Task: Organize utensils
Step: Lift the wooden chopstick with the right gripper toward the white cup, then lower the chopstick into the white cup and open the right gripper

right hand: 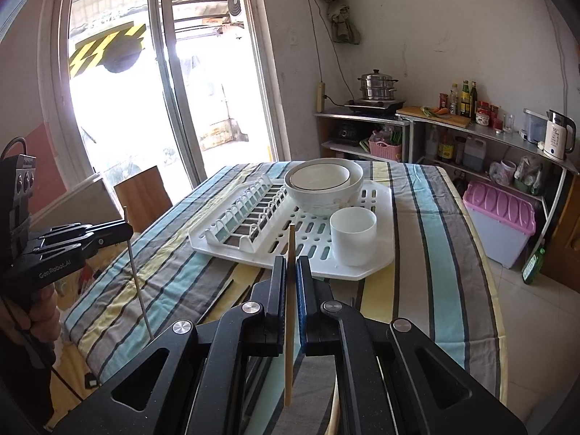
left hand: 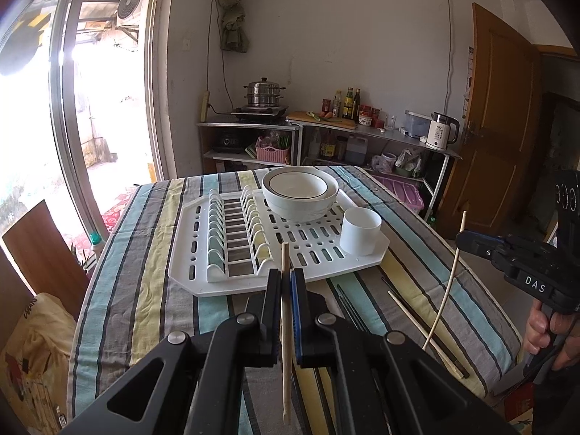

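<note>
Black two-finger left gripper, nearest the lens: jaws pressed together on one pale wooden chopstick, held roughly upright, its top end poking above the fingertips. Black two-finger right gripper: likewise pinching a second pale wooden chopstick, upright and clear of the cloth. Striped table cloth in teal, yellow and grey, covering the table. White slotted plastic drying rack, lying flat on the cloth beyond both grippers. Stacked white ceramic bowls with dark rims, at the rack's far side. White cylindrical cup, upright at the rack's right near corner, just beside the bowls. Loose chopsticks, pale and dark, lying on the cloth right of the left gripper; their count is hard to tell.
</note>
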The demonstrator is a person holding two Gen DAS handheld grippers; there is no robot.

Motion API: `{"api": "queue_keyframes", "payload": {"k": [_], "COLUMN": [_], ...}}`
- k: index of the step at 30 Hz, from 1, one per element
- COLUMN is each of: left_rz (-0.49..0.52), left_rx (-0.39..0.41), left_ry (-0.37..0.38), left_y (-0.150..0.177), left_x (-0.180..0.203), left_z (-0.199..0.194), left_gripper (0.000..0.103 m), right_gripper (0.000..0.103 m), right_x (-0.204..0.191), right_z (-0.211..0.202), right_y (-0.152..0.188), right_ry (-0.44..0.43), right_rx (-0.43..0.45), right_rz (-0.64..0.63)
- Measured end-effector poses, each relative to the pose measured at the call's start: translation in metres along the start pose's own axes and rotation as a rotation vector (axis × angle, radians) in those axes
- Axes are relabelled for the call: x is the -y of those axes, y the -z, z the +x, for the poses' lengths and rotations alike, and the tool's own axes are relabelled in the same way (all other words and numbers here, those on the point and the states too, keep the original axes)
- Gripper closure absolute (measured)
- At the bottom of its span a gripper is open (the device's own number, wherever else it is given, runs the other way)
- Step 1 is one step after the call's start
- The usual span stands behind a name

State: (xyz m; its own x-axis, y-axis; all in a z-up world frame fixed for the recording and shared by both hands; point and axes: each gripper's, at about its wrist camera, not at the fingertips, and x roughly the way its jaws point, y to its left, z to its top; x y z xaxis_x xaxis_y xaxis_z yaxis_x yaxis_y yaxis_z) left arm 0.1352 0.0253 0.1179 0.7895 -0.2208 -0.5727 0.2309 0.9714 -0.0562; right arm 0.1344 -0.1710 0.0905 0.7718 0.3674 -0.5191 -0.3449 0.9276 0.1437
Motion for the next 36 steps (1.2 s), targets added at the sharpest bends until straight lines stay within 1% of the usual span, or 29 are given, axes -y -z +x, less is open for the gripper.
{"api": "queue_keyframes", "payload": {"k": [7,12,17,20,25,32,36], "left_rz": [0.002,0.007,0.01,0.0,-0.029,-0.07,-0.096], "left_rx": [0.04,0.061,0.075,0.075,0.097,0.118,0.116], "left_ry": [0.053,0.093,0.13,0.147,0.18,0.224,0.243], "left_y": [-0.042,-0.076,-0.109,-0.128,-0.156,-0.181,-0.184], "left_x": [0.014,0.026,0.041,0.049,0.054,0.06,0.062], "left_z": [0.016,0.038,0.07,0.09,0.118,0.154,0.178], "left_gripper": [0.098,0.098,0.098,0.098,0.098,0.098,0.098], "right_gripper": [0.098,0.098,0.098,0.098,0.098,0.098,0.098], "right_x": [0.015,0.028,0.043,0.049,0.063,0.081,0.087], "right_z": [0.002,0.01,0.022,0.03,0.042,0.061,0.075], "right_y": [-0.025,-0.048,-0.075,-0.09,-0.11,-0.126,-0.129], "right_ry": [0.017,0.028,0.031,0.036,0.043,0.047,0.046], "right_rx": [0.042,0.072,0.102,0.121,0.15,0.177,0.18], "right_rz": [0.004,0.014,0.032,0.036,0.054,0.092,0.108]}}
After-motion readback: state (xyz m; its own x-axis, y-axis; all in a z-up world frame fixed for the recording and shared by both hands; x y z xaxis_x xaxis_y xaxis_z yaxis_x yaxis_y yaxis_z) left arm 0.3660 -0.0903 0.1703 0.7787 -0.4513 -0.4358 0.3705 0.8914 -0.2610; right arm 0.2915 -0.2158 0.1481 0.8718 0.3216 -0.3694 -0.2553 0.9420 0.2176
